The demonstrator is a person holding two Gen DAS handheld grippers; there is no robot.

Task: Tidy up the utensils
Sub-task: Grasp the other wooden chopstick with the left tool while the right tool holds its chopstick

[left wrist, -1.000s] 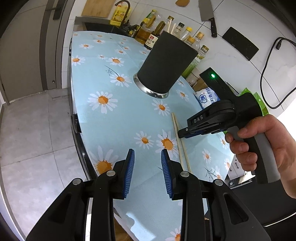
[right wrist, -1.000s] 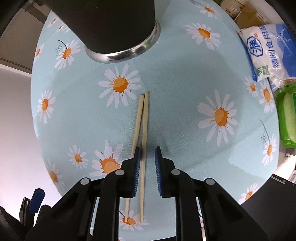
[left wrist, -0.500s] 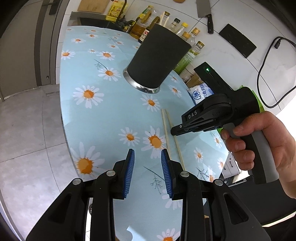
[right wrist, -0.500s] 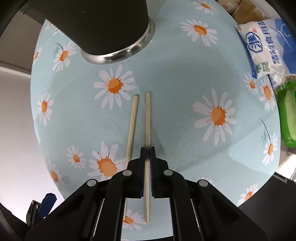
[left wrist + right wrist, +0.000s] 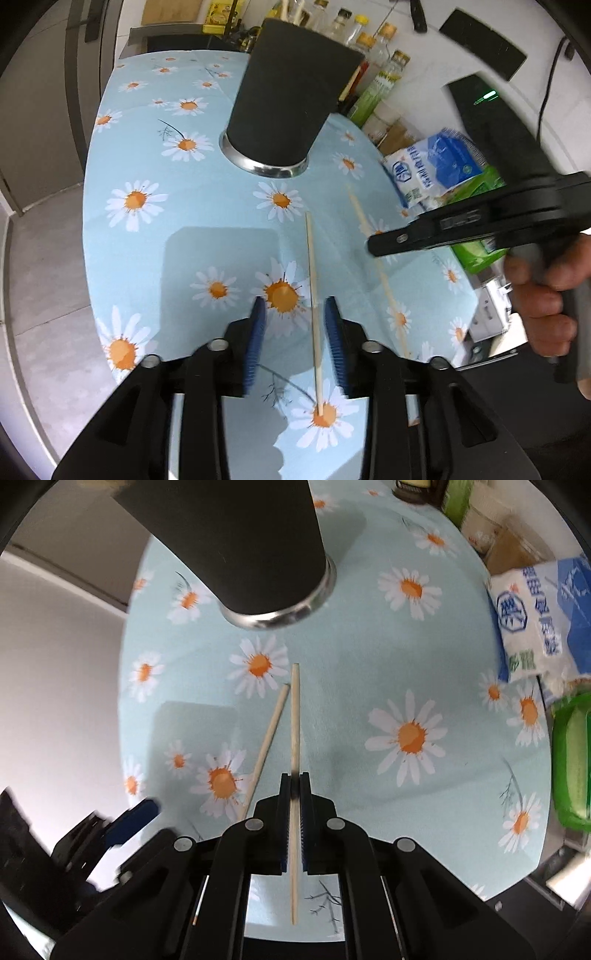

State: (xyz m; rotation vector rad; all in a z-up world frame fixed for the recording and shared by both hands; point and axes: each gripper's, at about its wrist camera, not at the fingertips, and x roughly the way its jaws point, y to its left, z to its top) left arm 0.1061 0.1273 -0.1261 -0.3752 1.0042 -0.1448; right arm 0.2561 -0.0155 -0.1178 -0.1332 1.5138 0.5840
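Chopsticks are the things in hand, two pale wooden sticks on the daisy-print counter [image 5: 140, 155]; one chopstick [image 5: 294, 738] is pinched between the pressed-together jaws of the right gripper [image 5: 294, 786], gripped partway along its length so that the far end points toward the dark holder and the near end runs back under the gripper body; in the left wrist view it looks lifted a little off the cloth, though blur makes that uncertain; the other chopstick [image 5: 313, 295] lies flat on the counter, and the left gripper [image 5: 293, 325] sits over it with its jaws spread, one to each side, the stick nearer the right-hand pad and not clearly touched by either; the tall black utensil holder [image 5: 284, 103] with its metal base ring stands upright just beyond the far tips of both sticks; its mouth is out of sight in both views, so I cannot tell what it already holds; a blue-and-white bag [image 5: 432, 166] and a green packet [image 5: 572, 757] lie off to the right near the counter edge; as a judgement, the task is at an early stage: one stick is grasped, the second is bracketed but not yet clamped, and neither has reached the holder; closing on the second, lifting, and dropping both in upright is left.
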